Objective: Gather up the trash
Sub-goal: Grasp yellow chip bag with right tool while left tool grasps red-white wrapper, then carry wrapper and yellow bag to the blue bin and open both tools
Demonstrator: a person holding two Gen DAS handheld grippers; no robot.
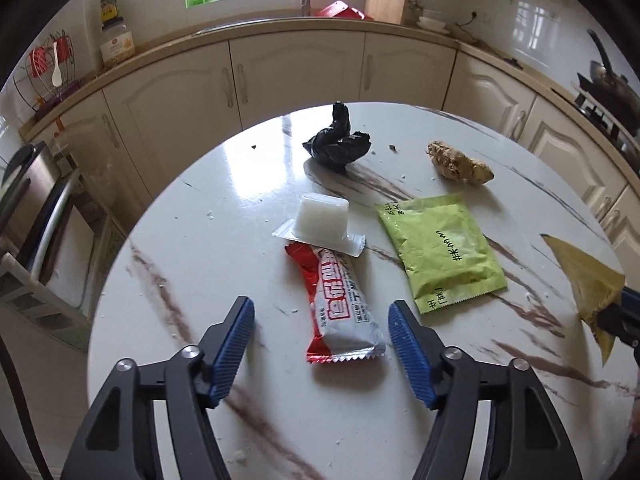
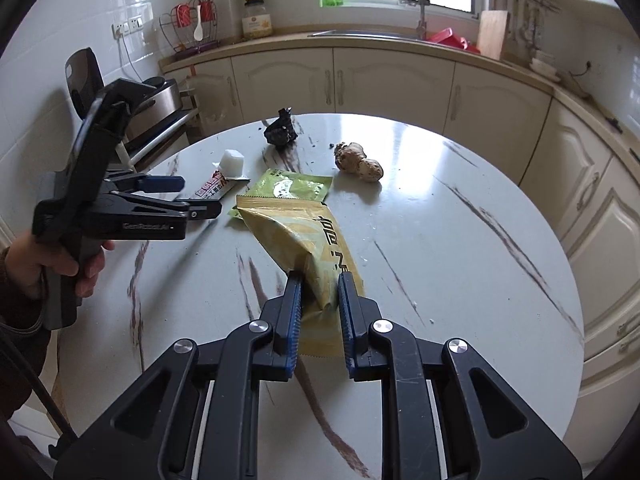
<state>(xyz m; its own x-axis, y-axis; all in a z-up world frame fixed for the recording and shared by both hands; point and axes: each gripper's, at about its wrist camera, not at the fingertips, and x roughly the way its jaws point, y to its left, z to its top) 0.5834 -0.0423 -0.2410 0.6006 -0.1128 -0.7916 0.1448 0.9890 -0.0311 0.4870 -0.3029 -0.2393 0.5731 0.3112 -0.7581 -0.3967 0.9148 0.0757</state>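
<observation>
The right gripper is clenched on the near end of a yellow wrapper. The wrapper's long axis runs away from the gripper toward the far left, its far end raised off the round marbled counter. Dark Chinese print runs along it, too creased to read.

The left gripper is released, its jaws spread wide and hovering just above the counter on either side of a red-and-white wrapper. That wrapper lies flat with its long axis pointing away from the gripper, its serrated near end between the blue pads. It carries large red block characters that I cannot make out. Its far end is tucked under the foil rim of a small clear plastic cup lying on its side.

Right of these lies a green sachet, flat, with dark Chinese lettering. Beyond it sits a knob of ginger, and to the far left of that a crumpled black bag; crumbs dot the counter around them. In the right wrist view the left gripper's body reads "GenRobot.AI".

Cream cabinets ring the counter, with a jar and a wire basket on the worktop above.
</observation>
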